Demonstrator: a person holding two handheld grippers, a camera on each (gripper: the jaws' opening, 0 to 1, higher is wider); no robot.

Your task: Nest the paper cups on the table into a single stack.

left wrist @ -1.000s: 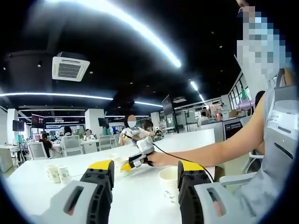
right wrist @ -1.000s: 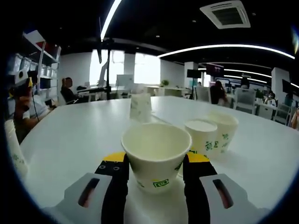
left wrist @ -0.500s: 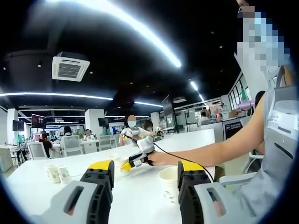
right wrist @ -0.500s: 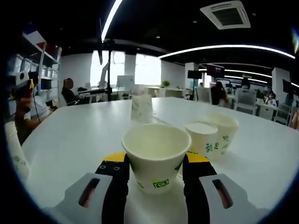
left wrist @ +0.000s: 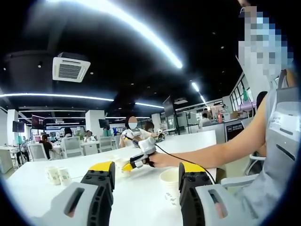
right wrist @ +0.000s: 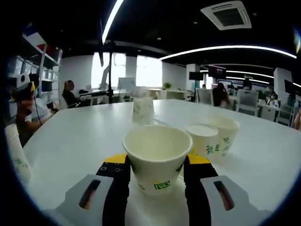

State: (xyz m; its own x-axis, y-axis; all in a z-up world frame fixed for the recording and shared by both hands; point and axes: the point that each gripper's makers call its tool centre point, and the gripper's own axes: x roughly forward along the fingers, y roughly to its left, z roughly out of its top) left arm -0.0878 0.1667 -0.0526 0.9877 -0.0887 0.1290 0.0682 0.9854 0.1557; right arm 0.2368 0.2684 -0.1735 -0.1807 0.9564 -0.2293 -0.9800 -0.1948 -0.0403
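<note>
In the right gripper view a white paper cup (right wrist: 157,157) with a green logo stands upright between my right gripper's (right wrist: 156,165) jaws, which press on both its sides. Two more cups (right wrist: 203,139) (right wrist: 225,132) stand side by side just beyond it to the right. An upside-down cup (right wrist: 142,110) stands farther back. In the left gripper view my left gripper (left wrist: 146,170) is open with nothing in it. A cup (left wrist: 170,184) stands by its right jaw. The right gripper (left wrist: 141,159), held in a hand, has its cup (left wrist: 121,165) there too. Two cups (left wrist: 57,174) stand at the left.
The white table (right wrist: 84,136) stretches far back and to both sides. Another cup (right wrist: 14,153) shows at the left edge of the right gripper view. The person's arm (left wrist: 211,150) reaches across the table's right side. Seated people and chairs (left wrist: 70,143) are behind the table.
</note>
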